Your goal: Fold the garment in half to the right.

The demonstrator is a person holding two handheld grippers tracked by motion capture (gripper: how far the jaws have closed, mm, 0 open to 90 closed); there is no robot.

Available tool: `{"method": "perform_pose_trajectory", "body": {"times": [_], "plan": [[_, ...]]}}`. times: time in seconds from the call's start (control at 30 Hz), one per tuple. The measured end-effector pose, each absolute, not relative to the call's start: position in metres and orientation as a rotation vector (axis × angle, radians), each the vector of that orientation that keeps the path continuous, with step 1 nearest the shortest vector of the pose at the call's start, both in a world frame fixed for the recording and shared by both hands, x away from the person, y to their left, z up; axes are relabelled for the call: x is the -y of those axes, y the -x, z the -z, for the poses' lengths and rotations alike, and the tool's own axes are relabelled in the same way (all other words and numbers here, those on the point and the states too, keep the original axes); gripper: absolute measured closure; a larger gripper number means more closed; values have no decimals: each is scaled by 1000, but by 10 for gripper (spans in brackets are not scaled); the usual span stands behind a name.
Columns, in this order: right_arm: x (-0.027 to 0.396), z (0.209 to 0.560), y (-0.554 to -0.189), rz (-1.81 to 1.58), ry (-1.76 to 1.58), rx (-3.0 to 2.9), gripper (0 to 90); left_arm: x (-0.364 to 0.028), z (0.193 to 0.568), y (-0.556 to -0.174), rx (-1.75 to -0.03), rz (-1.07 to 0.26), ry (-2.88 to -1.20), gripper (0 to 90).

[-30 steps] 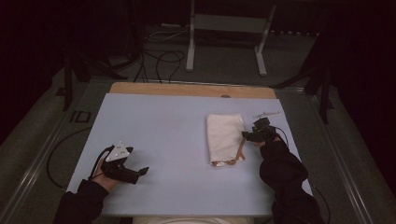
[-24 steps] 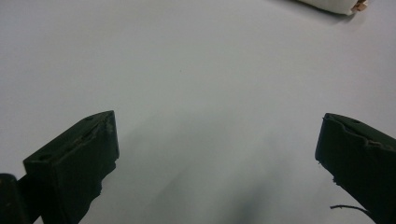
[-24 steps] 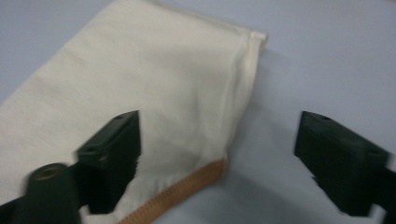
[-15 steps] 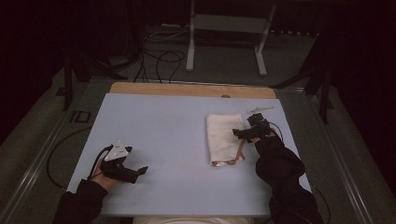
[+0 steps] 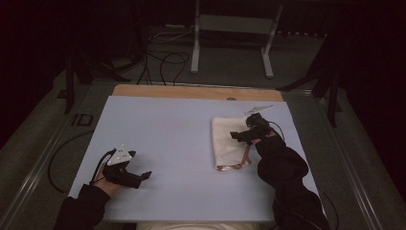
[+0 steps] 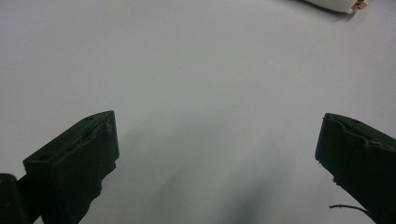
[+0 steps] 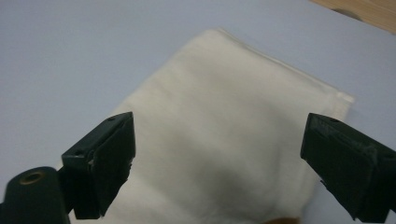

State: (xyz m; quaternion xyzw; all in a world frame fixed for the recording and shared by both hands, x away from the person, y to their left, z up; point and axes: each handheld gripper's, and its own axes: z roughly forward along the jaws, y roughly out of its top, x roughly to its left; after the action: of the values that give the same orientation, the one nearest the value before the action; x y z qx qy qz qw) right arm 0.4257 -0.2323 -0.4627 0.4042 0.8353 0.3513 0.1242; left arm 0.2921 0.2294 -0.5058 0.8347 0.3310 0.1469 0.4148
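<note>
With the folded cream cloth [image 5: 229, 143] lying flat right of centre on the worktop [image 5: 163, 129] and the right tool [image 5: 245, 134], jaws just opened wide and empty, poised above it, a careless pass could snag and unfold it, while the left tool [image 5: 140, 177] rests wide open lower left.

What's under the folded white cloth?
The folded cloth lies flat on the pale table. An orange-brown edge pokes out at its near end; anything else underneath is covered.
</note>
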Motion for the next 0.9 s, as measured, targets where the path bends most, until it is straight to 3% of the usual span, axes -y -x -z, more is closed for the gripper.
{"method": "perform_pose_trajectory", "body": {"times": [0.9], "plan": [[243, 437, -380, -1232, -946, -2490, 90, -229, 505, -291, -826, -375, -2106, 0]]}}
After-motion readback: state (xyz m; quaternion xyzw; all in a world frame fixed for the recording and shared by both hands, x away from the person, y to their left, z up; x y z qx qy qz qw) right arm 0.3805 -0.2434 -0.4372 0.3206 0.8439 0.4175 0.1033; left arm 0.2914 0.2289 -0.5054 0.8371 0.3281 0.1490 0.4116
